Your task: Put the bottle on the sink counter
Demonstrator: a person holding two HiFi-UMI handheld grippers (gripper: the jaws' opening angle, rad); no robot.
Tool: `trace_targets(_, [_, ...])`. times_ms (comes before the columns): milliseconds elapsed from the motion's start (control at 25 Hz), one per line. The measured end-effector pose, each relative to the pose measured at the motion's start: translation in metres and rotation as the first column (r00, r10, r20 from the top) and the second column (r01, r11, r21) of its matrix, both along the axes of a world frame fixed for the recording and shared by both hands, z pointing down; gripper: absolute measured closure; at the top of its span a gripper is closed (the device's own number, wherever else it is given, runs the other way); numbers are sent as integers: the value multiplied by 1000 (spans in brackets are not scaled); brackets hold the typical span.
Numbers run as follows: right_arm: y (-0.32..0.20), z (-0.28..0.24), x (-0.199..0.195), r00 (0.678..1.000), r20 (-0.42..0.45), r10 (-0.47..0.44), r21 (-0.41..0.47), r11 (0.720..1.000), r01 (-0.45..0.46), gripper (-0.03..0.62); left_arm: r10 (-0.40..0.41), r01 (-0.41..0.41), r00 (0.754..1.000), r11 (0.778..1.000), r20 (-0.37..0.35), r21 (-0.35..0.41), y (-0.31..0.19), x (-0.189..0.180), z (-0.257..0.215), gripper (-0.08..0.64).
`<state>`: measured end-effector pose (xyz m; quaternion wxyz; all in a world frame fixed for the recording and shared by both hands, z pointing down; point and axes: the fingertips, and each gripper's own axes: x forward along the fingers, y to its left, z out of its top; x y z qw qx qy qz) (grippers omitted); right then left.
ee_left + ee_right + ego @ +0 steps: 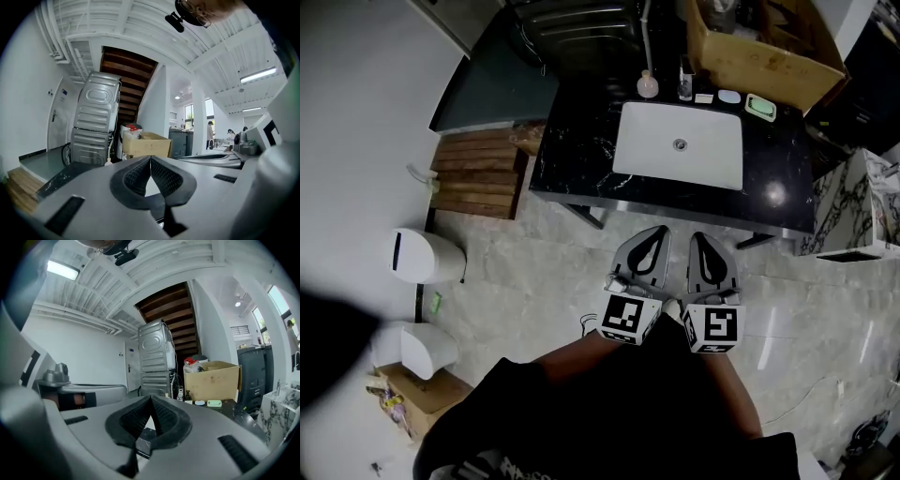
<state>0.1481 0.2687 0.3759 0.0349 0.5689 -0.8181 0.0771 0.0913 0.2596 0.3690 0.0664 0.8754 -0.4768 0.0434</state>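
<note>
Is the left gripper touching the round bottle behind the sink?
Apart. In the head view the left gripper, shut and empty, sits before the counter, the whole basin between it and the bottle.

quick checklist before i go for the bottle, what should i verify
1. Left gripper empty: ok, jaws together on nothing.
2. Right gripper empty: ok, also shut.
3. Jaws open for a grasp: not ok.
4. Free space on the sink counter: ok, bare left of the basin.
5. Target bottle picked out: cannot tell; a pale bottle and a dark bottle already stand at the counter's back.
</note>
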Motion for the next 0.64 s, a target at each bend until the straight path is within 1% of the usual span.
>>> trace_targets(160, [8, -11, -19, 1000, -4, 23, 13, 1000, -23, 555, 12, -12, 1000, 1000, -10, -2, 7, -18, -5, 545])
trace_targets(320, [16, -19, -54, 1000, -28, -9, 34, 999, 10, 555, -9, 8, 999, 1000, -51, -14, 16, -46, -5, 545])
trace_targets(640, [23, -28, -102, 998, -57, -25, 52, 998, 28, 555, -5, 6, 999, 1000, -50, 19, 19, -83, -15, 544])
